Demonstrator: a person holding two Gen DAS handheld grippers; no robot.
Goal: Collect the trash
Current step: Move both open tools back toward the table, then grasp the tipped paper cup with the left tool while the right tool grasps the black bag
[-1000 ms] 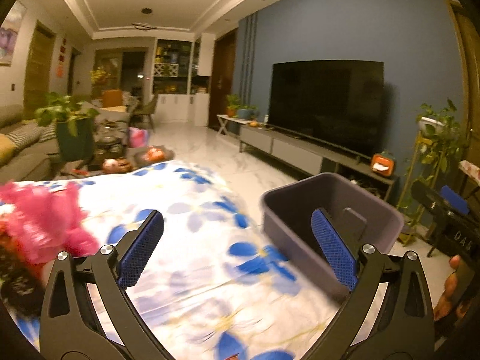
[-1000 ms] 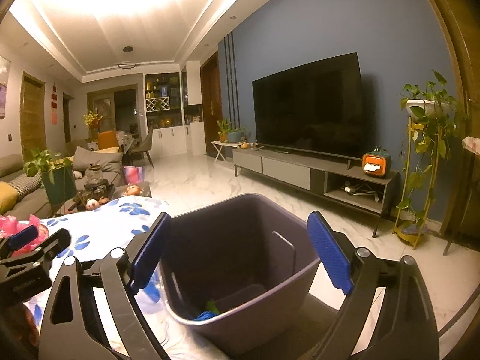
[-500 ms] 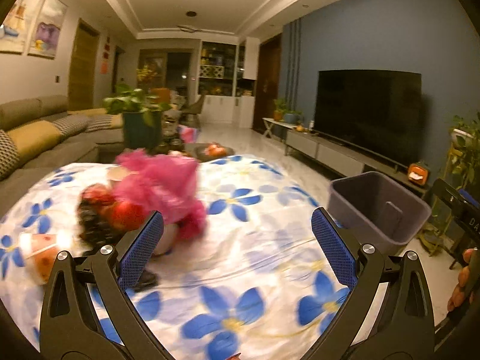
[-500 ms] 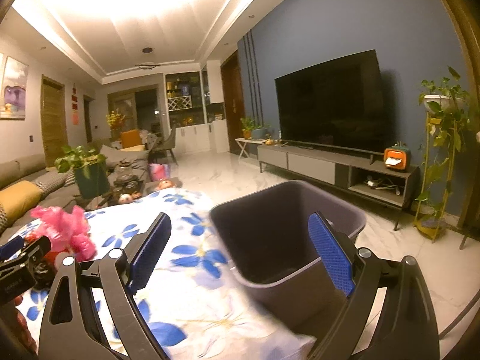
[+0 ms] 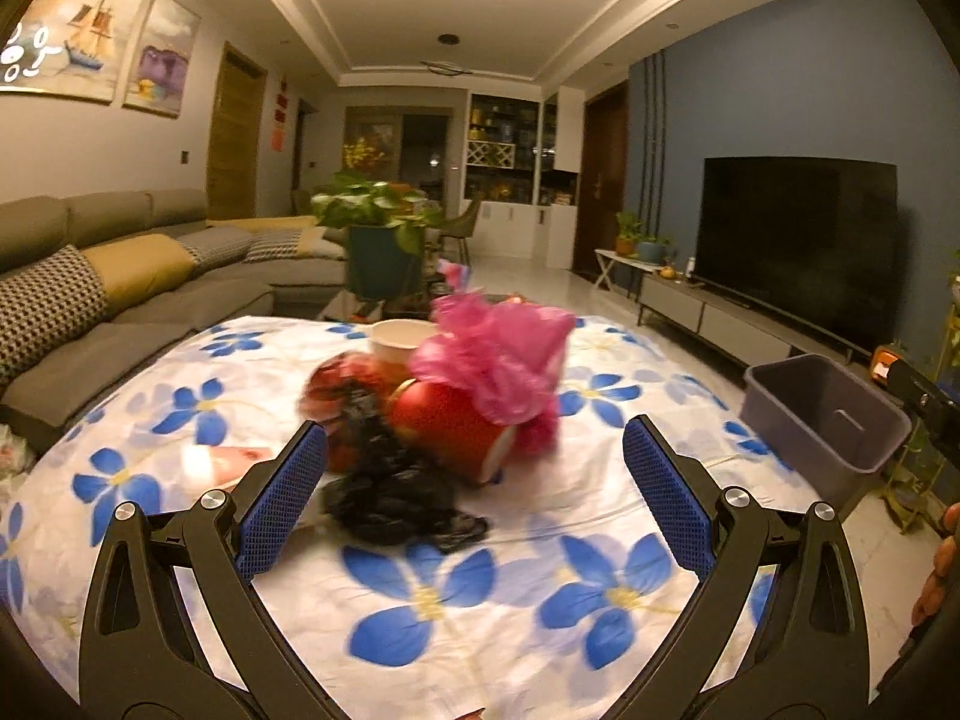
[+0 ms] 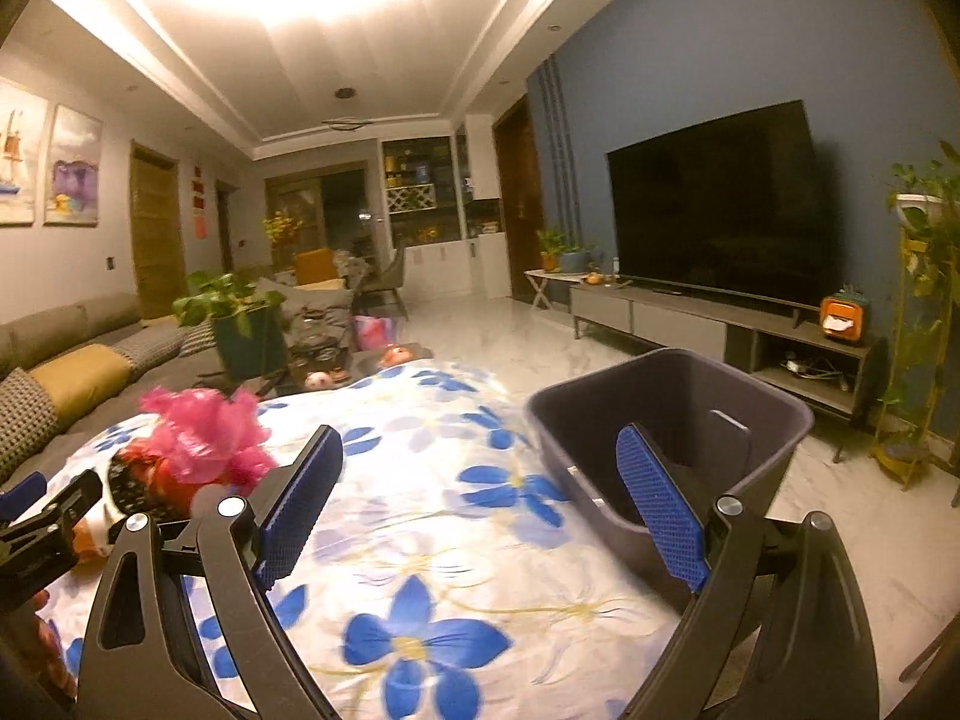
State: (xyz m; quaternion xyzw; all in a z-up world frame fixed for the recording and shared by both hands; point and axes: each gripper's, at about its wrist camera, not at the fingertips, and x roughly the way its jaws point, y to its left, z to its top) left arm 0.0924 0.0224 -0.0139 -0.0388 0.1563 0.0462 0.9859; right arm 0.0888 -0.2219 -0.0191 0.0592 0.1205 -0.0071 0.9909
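Left gripper (image 5: 474,486) hangs w/ fingers spread wide, nothing btwn them, aimed at the trash pile mid-table: pink plastic bag (image 5: 498,360) on top of a red cup (image 5: 450,429) lying on its side, crumpled black bag (image 5: 390,495) in front, white cup (image 5: 399,339) behind, all on the blue-flowered tablecloth (image 5: 420,600). Right gripper (image 6: 480,510) also wide open and empty, over the cloth near the grey bin (image 6: 672,432), which sits at the table's right edge, well apart from the pile. TV (image 6: 720,204) on the blue wall beyond.
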